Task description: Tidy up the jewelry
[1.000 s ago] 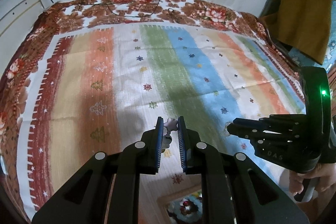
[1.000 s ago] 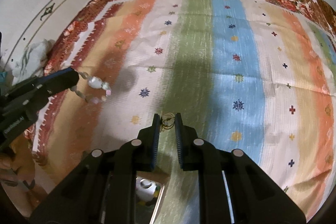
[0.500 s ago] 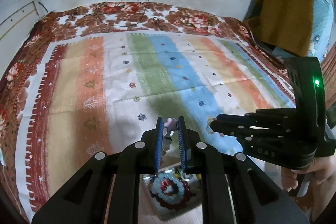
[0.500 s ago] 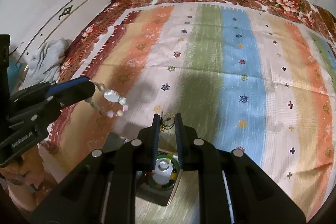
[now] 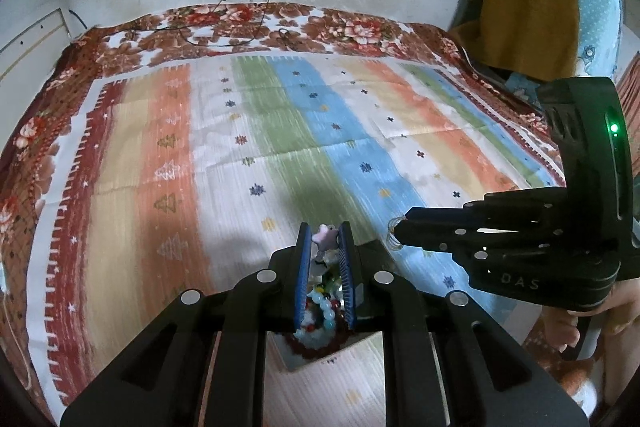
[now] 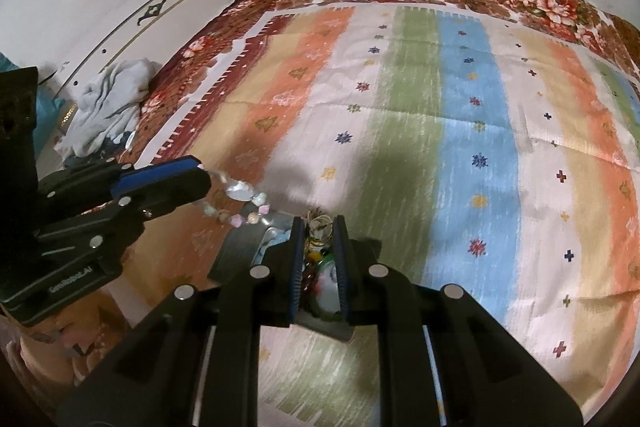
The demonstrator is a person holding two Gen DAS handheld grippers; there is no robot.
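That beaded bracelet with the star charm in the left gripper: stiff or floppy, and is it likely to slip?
Probably floppy: in the right wrist view the beaded bracelet droops in a loop from the left gripper. Likely light, since it hangs from one pinched end. It may swing or snag when lowered into the jewelry box.

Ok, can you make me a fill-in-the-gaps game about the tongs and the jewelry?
1. The left tongs pinch a bead bracelet with a ____-shaped charm.
2. The right tongs hold thin ____-colored wire jewelry.
3. Below both tongs sits an open box full of ____.
4. The striped cloth has a ____-patterned brown border.

Missing words: star; gold; jewelry; flower
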